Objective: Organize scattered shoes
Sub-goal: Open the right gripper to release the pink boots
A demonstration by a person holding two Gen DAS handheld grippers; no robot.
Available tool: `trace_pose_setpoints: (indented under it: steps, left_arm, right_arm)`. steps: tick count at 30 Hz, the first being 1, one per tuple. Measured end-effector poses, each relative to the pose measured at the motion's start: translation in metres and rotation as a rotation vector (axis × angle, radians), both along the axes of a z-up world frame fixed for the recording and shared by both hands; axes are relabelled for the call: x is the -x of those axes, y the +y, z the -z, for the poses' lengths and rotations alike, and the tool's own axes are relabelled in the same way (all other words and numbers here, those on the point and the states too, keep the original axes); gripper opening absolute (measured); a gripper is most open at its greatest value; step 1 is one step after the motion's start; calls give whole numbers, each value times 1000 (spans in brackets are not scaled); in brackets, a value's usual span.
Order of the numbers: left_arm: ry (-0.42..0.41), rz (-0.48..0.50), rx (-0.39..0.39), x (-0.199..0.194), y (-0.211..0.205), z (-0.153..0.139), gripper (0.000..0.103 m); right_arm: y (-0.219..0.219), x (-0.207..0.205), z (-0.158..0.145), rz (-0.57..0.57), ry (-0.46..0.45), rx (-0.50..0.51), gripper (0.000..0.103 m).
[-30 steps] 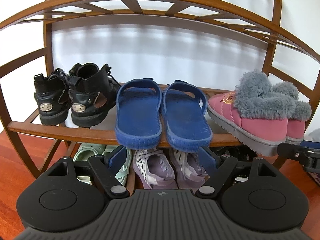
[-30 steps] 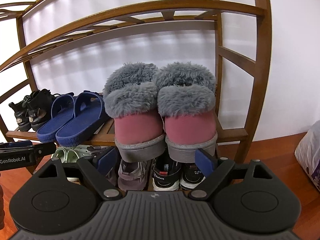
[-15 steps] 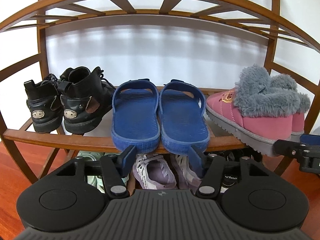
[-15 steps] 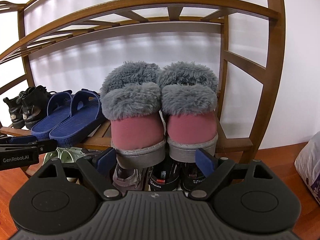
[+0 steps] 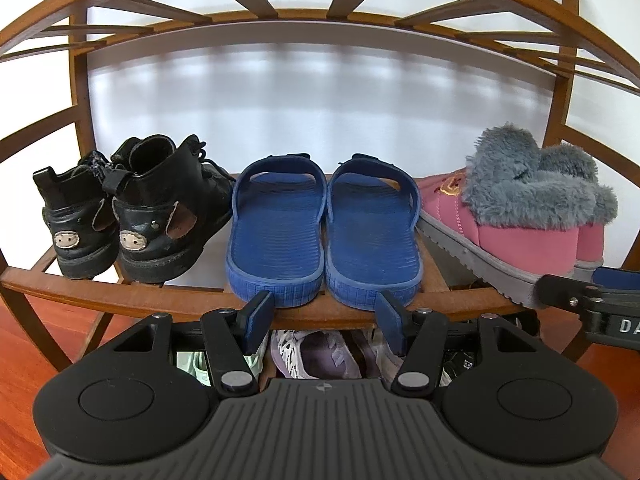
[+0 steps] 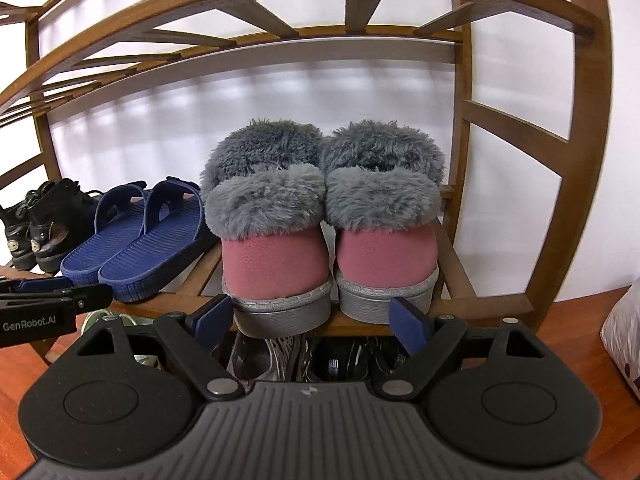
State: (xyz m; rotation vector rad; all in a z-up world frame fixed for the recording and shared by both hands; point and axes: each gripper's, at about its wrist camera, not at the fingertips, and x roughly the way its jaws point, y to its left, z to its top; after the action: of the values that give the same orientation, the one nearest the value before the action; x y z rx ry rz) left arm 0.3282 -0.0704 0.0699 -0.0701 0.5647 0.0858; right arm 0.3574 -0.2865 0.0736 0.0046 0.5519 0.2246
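- Step in hand, as judged: final alignment of pairs on the middle shelf (image 5: 120,300) of the wooden rack; both grippers approach the shelf's front edge.
- Left gripper (image 5: 325,320): jaws apart, nothing between them, just in front of the heels of the blue slippers (image 5: 324,232), which lie side by side at mid-shelf.
- Right gripper (image 6: 312,320): jaws wide apart, empty, just in front of the heels of the pink fur-lined boots (image 6: 324,216), which stand upright at the shelf's right end and overhang its edge.
- Black boots (image 5: 120,216) stand at the left end; more shoes sit on the tier below.
- Next move, as judged: each gripper must nudge or clamp its pair's heels squarely, without tipping.
- Change from the earlier frames: both grippers are closer to the shelf, and the left jaws have narrowed.
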Motion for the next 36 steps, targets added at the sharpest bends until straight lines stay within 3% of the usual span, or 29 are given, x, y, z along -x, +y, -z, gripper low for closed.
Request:
trace_pose_setpoints:
  steps: [18, 36]
  left_arm:
    - [1, 0, 21, 0, -2, -1, 61]
    - [-5, 26, 56, 66, -6, -23, 68]
  right_arm:
    - [23, -12, 2, -8, 5, 27, 86]
    - [14, 54, -29, -37, 2, 20, 87]
